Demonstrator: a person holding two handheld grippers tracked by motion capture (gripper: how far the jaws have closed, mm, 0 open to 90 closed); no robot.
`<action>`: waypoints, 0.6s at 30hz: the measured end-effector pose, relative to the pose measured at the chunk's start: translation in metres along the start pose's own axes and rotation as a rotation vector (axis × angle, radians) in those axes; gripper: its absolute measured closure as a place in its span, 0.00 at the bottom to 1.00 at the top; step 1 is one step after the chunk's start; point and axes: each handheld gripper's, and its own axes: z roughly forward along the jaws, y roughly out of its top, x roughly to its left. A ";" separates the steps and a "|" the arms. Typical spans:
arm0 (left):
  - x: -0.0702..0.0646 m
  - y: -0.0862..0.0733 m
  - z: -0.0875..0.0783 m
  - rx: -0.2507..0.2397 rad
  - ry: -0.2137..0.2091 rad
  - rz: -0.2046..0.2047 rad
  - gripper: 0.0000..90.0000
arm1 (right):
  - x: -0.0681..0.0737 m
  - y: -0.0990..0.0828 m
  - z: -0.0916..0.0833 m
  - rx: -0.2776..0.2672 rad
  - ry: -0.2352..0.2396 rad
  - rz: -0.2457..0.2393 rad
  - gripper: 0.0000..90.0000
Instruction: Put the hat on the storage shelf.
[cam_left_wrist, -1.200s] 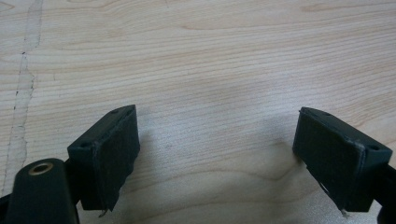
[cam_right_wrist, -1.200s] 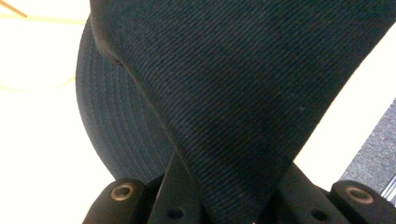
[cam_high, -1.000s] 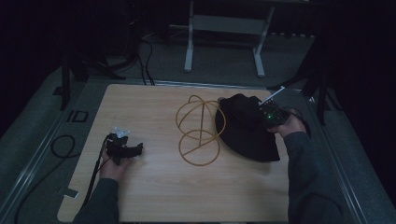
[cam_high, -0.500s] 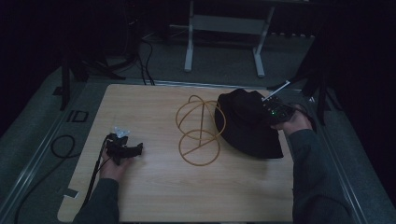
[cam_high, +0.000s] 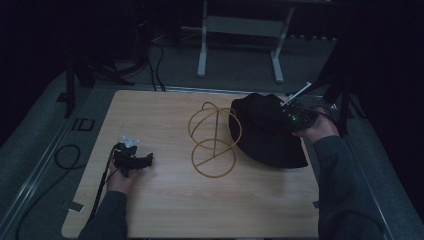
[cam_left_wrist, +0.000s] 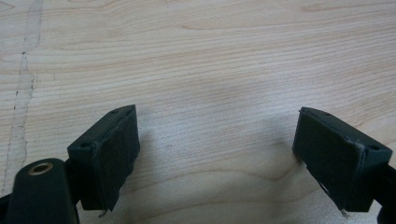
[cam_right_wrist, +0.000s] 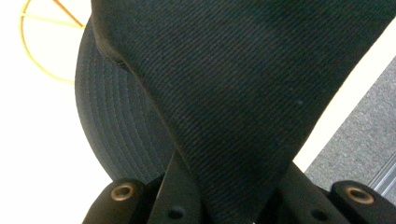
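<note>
At the near left of the pale wooden table (cam_high: 165, 210), the left gripper (cam_left_wrist: 217, 154) rests with jaws spread wide, nothing between them. Mid-table stands a yellow wire-hoop stand (cam_high: 212, 140). Far right, the right gripper (cam_right_wrist: 233, 196), clamped on the black fabric bucket hat (cam_high: 265, 132), has lifted its crown since a second ago, probably toward the stand.

A wire stand (cam_high: 212, 140) made of orange-brown hoops is seen upright near the middle of a pale wooden table (cam_high: 165, 200). A white metal frame (cam_high: 240, 30) and black cables (cam_high: 150, 55) are seen on the grey floor (cam_high: 40, 140) beyond.
</note>
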 end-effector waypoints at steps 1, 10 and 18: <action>0.000 0.000 0.000 0.000 0.000 0.000 0.16 | 0.000 0.000 0.000 0.000 0.000 0.000 0.97; 0.000 0.000 0.000 0.002 -0.003 0.003 0.16 | 0.001 0.002 -0.013 -0.021 0.012 -0.021 0.97; 0.000 0.000 0.000 0.002 -0.004 0.005 0.16 | -0.003 -0.001 -0.024 -0.033 0.006 -0.019 0.97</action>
